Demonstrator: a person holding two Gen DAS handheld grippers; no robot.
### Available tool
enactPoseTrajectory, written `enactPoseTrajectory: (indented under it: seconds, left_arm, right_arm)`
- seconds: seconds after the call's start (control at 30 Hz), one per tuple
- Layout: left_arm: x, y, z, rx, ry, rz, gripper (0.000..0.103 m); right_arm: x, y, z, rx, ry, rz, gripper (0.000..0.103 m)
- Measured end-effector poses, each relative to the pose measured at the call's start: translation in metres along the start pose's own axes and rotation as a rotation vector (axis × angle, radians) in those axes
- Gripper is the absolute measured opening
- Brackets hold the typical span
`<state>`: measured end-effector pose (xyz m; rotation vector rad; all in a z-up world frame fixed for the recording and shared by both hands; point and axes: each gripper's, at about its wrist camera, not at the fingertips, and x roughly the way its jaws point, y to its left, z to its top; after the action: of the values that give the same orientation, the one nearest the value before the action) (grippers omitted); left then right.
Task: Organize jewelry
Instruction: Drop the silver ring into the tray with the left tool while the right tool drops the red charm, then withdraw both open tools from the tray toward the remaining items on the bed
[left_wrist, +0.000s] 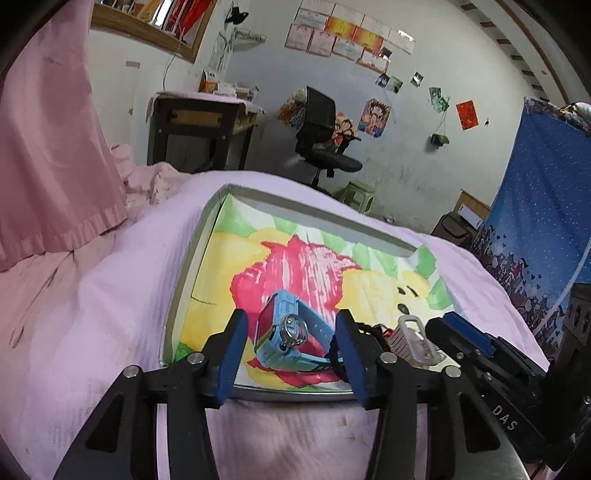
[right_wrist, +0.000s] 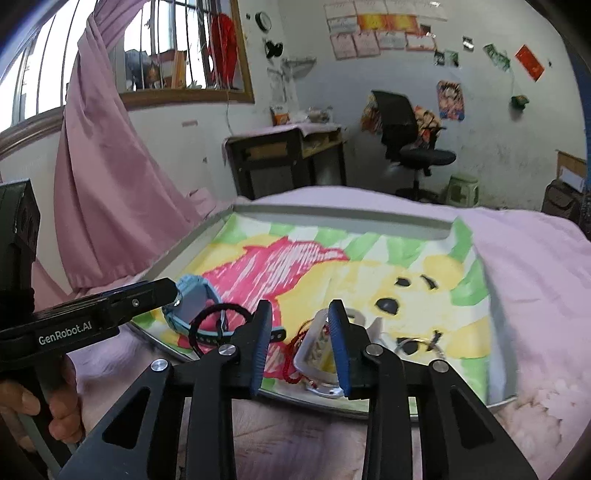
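My left gripper (left_wrist: 291, 354) has its blue-padded fingers spread wide with nothing pinched between them; just beyond the tips lies a light blue watch (left_wrist: 286, 334), its strap ribbed, its case tilted up on one side, with a clear ring (left_wrist: 293, 329) resting on top of it; from my right wrist camera the same watch (right_wrist: 192, 306) sits at the near left corner of the tray, a black hair tie (right_wrist: 216, 326) looped against it. My right gripper (right_wrist: 301, 345) is also unclenched; its right pad touches a clear plastic clip-like piece (right_wrist: 314, 350) standing on edge, though I cannot tell whether that counts as a grip, and the left pad is well apart from it; a red cord (right_wrist: 293, 369) trails beside that piece, and a thin metal ring with a dark bit (right_wrist: 419, 343) lies just to the right. All of it sits in a shallow grey-rimmed tray (right_wrist: 332, 213) lined with a crayon drawing of a yellow bear in red (right_wrist: 332, 266); the tray rests on a pink bedspread (right_wrist: 535, 266); further off stand a dark desk (right_wrist: 284, 162) and a black office chair (right_wrist: 410, 140).
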<state>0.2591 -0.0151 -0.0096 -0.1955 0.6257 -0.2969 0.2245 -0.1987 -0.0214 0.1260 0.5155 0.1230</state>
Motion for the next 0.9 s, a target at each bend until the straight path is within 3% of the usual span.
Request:
enactPoseTrajectory:
  seconds: [0.17, 0.47, 0.57, 0.9]
  left_arm:
    - [-0.019, -0.005, 0.0, 0.025, -0.049, 0.008, 0.062]
    - [-0.064, -0.015, -0.01, 0.062, -0.165, 0.024, 0.094]
    - [-0.077, -0.018, -0.016, 0.081, -0.174, 0.015, 0.096]
    - [-0.102, -0.039, -0.039, 0.15, -0.175, -0.004, 0.101]
  right_arm:
    - [-0.028, -0.004, 0.002, 0.011, -0.092, -0.061, 0.054]
    - [-0.075, -0.007, -0.001, 0.023, -0.196, -0.125, 0.08]
    - [-0.088, -0.009, -0.004, 0.025, -0.197, -0.14, 0.09]
    - [-0.131, -0.018, -0.029, 0.023, -0.199, -0.191, 0.098]
